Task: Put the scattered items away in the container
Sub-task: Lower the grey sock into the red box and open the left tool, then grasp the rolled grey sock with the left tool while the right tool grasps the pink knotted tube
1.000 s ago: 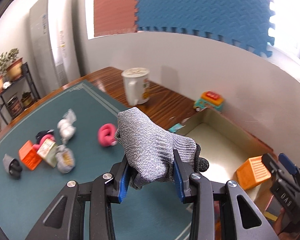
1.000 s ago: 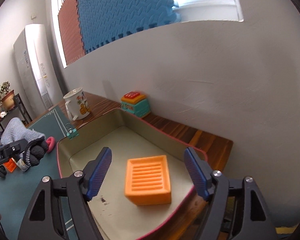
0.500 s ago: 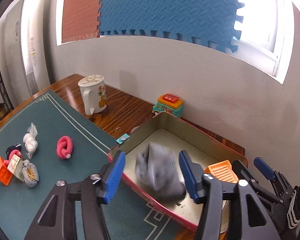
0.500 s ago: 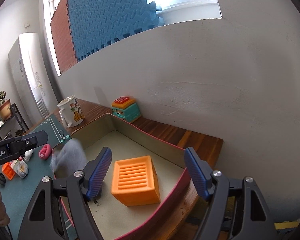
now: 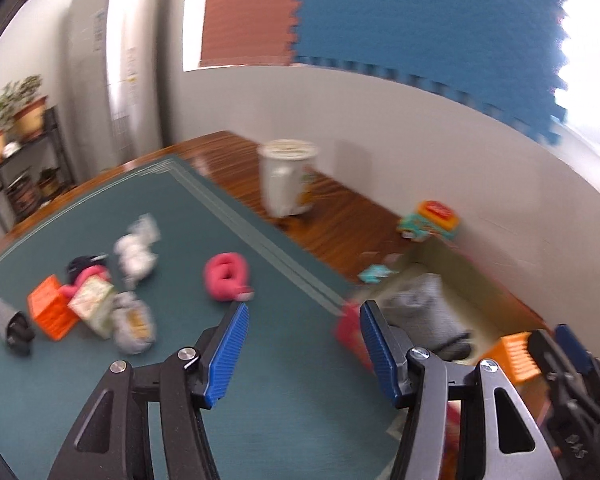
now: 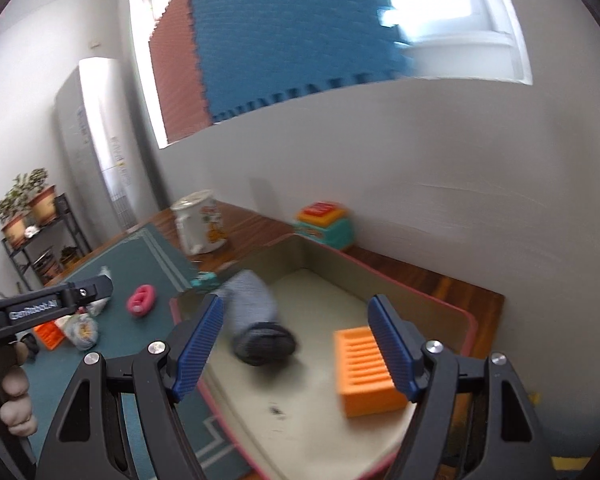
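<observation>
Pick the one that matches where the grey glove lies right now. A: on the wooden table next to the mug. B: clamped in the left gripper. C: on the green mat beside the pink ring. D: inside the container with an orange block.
D: the grey glove lies on the floor of the container, apart from the orange block, while the left gripper is empty.

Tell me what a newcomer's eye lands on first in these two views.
The grey glove draws the eye first, lying in the tray near its left wall, with an orange crate to its right. Next comes the clutter on the green mat: a pink coil alone, and further left a heap around a second orange crate. Both the left gripper and right gripper stand open and empty.
</observation>
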The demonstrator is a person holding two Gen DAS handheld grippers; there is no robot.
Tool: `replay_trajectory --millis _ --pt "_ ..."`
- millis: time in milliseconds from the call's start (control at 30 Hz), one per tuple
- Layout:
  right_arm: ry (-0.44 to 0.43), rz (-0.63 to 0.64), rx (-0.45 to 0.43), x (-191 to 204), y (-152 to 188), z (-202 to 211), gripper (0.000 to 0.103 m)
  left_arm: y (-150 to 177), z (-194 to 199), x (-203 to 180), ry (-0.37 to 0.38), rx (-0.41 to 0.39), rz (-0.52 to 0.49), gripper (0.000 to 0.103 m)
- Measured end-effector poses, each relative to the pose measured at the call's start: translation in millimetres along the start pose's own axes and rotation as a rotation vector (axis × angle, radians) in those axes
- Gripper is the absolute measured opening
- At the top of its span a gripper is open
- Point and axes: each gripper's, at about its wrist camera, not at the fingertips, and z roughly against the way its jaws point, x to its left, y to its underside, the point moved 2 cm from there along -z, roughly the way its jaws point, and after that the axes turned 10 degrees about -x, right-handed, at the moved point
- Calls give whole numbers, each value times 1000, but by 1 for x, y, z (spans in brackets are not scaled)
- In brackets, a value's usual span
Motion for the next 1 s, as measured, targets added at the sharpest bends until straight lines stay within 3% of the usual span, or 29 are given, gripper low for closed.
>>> replay_trajectory --millis 267,433,667,1000 --pt "-165 94 15 80 2 -15 79 8 2 115 -206 6 165 66" --pt "-245 143 78 125 16 -38 80 18 -1 168 -266 23 253 66" --pt "-275 169 135 158 27 -68 80 30 -33 171 -222 90 237 66" --pt "-260 192 171 163 39 -89 80 47 -86 167 -206 168 215 66"
